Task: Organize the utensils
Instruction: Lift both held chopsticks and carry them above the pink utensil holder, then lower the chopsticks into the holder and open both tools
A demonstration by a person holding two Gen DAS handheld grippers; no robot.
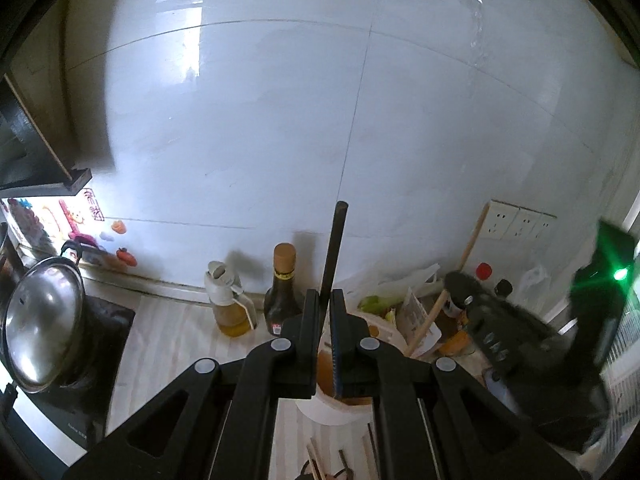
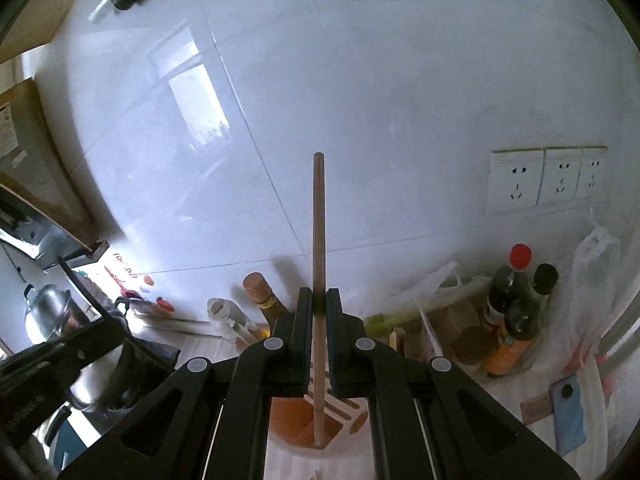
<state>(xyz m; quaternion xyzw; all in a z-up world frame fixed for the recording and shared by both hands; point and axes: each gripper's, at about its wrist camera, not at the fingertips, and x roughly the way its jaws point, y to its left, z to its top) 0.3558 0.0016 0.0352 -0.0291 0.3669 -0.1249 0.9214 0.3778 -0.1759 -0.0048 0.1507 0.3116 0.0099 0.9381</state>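
My left gripper (image 1: 325, 300) is shut on a thin dark utensil handle (image 1: 335, 248) that stands upright above a white utensil holder (image 1: 332, 414) with an orange-brown inside. My right gripper (image 2: 319, 300) is shut on a long wooden stick (image 2: 319, 224), held upright, its lower end inside the same holder (image 2: 300, 428), which has slotted compartments. The right gripper shows as a dark blurred shape in the left wrist view (image 1: 500, 332), also carrying the wooden stick (image 1: 460, 272). The left gripper shows at the left of the right wrist view (image 2: 84, 344). Several loose chopsticks (image 1: 316, 460) lie on the counter below the holder.
A steel pot with lid (image 1: 40, 328) sits on a dark cooktop at left. An oil bottle (image 1: 230, 304) and a dark sauce bottle (image 1: 282, 292) stand by the white tiled wall. Bottles (image 2: 516, 312), plastic bags, greens (image 2: 396, 316) and a blue phone (image 2: 568, 416) crowd the right. Wall sockets (image 2: 540, 180) are above.
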